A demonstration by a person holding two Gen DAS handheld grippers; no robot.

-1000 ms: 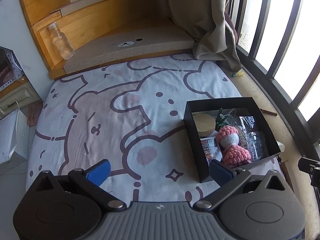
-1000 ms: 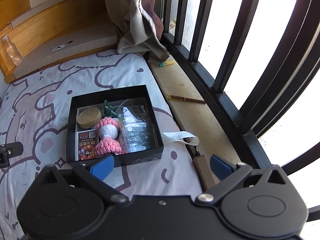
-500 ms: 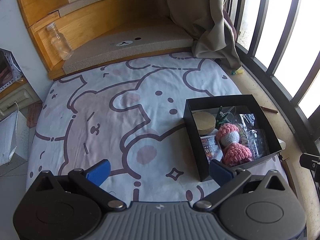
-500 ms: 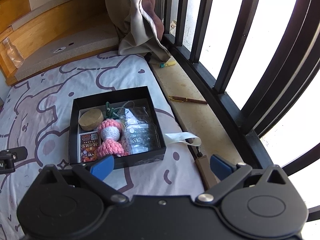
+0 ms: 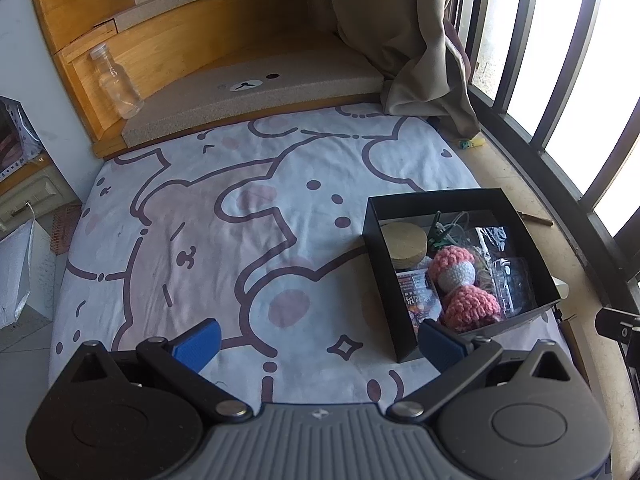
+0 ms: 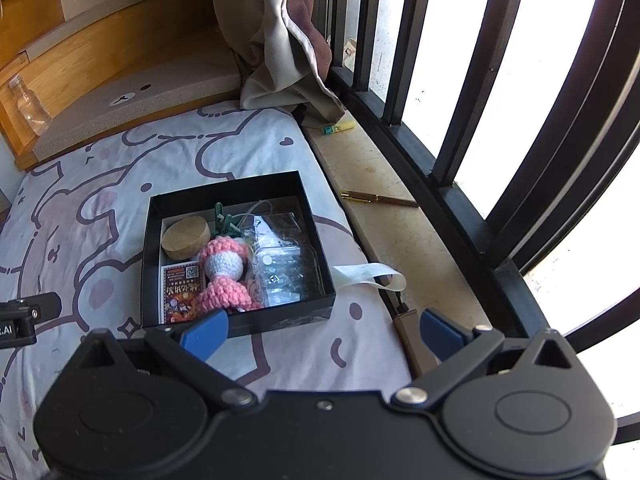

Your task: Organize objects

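Over patterned bedding, both grippers' fingers spread wide, holding nothing.

Left wrist view looks down across the printed bedsheet from near. Right wrist view faces the window bars. Both share the black box.

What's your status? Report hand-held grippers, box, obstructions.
Left hand-held gripper open, empty; right hand-held gripper open, empty. Black box on bedsheet, holding pink crochet doll, cork lid. Nothing blocking the box.
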